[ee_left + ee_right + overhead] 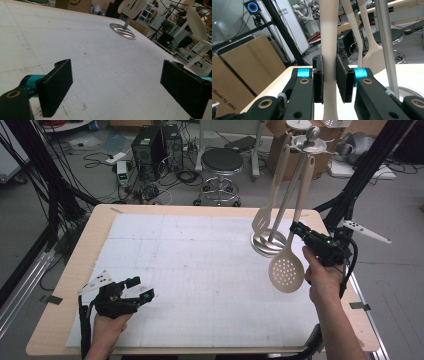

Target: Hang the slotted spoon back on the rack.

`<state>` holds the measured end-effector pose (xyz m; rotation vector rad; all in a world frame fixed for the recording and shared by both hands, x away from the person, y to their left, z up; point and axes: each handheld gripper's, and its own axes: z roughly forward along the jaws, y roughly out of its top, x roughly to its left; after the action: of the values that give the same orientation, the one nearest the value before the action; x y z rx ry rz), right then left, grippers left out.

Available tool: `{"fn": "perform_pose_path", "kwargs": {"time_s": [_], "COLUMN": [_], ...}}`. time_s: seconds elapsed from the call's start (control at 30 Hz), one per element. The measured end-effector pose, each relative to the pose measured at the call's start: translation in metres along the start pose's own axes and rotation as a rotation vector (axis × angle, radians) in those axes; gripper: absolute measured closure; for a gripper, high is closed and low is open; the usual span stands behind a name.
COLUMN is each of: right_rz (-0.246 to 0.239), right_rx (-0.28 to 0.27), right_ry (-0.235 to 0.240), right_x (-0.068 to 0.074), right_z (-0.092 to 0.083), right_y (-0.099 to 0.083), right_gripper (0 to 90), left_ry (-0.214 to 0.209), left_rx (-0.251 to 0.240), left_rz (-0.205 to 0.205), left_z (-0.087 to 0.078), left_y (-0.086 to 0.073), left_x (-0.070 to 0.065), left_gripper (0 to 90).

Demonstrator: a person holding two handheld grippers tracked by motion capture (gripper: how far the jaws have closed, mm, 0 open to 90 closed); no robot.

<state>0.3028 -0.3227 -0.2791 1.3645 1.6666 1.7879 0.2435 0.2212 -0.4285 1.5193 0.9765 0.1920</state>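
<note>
A cream perforated skimmer spoon (286, 270) hangs bowl-down beside a metal utensil stand (268, 242) at the right of the table. My right gripper (299, 229) is shut on the spoon's handle (329, 70), its pads pressing both sides. A cream slotted spatula (262, 217) hangs on the same stand, whose pole (387, 50) rises just right of the held handle. My left gripper (139, 290) rests low at the table's front left, jaws wide open with nothing between them (115, 90). From there the stand's round base (123, 31) lies far ahead.
A white mat (200, 265) covers most of the wooden table (65, 285). A black stool (221, 162), computer cases (150, 145) and cardboard boxes (280, 150) stand on the floor beyond the far edge. Black frame posts (360, 180) rise at the right.
</note>
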Motion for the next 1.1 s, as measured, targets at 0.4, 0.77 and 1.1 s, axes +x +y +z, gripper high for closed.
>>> {"fn": "perform_pose_path", "kwargs": {"time_s": [0.4, 0.77, 1.1], "right_rz": [-0.018, -0.018, 0.056], "right_rx": [0.048, 0.077, 0.079], "right_ry": [-0.069, -0.123, -0.12], "right_x": [0.0, -0.005, -0.021], "right_z": [0.018, 0.038, 0.033], "right_y": [0.009, 0.007, 0.003], "right_gripper": [78.1, 75.6, 49.5], "left_ry": [0.005, 0.009, 0.01], "left_rx": [-0.004, -0.011, -0.011], "left_rz": [-0.005, -0.004, -0.002], "left_z": [-0.003, -0.007, -0.007], "left_y": [0.0, 0.0, 0.0], "left_x": [0.001, 0.002, 0.002], "left_gripper": [11.4, 11.4, 11.4]}}
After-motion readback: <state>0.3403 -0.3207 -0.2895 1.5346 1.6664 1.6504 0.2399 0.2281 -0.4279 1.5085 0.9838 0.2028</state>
